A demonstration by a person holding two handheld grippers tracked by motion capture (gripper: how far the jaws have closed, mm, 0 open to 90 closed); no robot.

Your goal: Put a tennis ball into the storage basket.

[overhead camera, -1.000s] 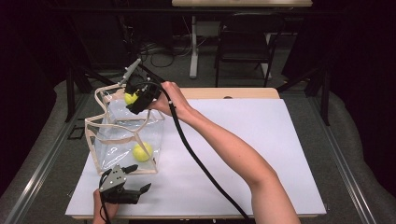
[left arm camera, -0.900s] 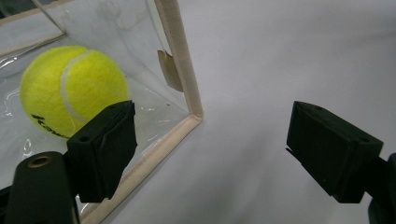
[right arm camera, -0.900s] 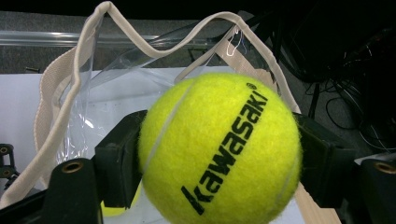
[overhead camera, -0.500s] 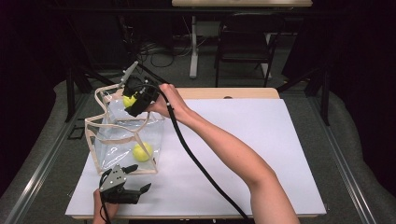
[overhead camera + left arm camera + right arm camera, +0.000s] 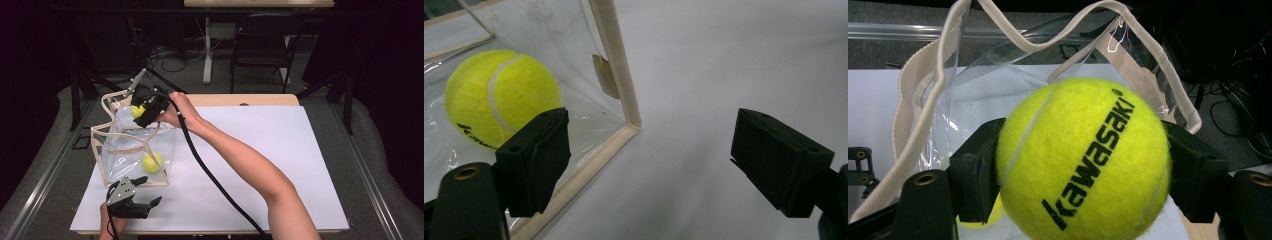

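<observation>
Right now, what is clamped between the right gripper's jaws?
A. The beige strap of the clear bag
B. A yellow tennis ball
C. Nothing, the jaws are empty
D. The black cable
B. In the right gripper view the right gripper has both jaws pressed against the sides of a yellow tennis ball, above the open top of the clear bag.

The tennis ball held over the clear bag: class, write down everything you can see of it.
The tennis ball is bright yellow-green felt with a pale curved seam and black KAWASAKI lettering running up its face. It looks whole and round. The right gripper is shut on it, one black finger pressed against each side. It hangs above the open mouth of the clear bag, whose cream trim curves behind it.
</observation>
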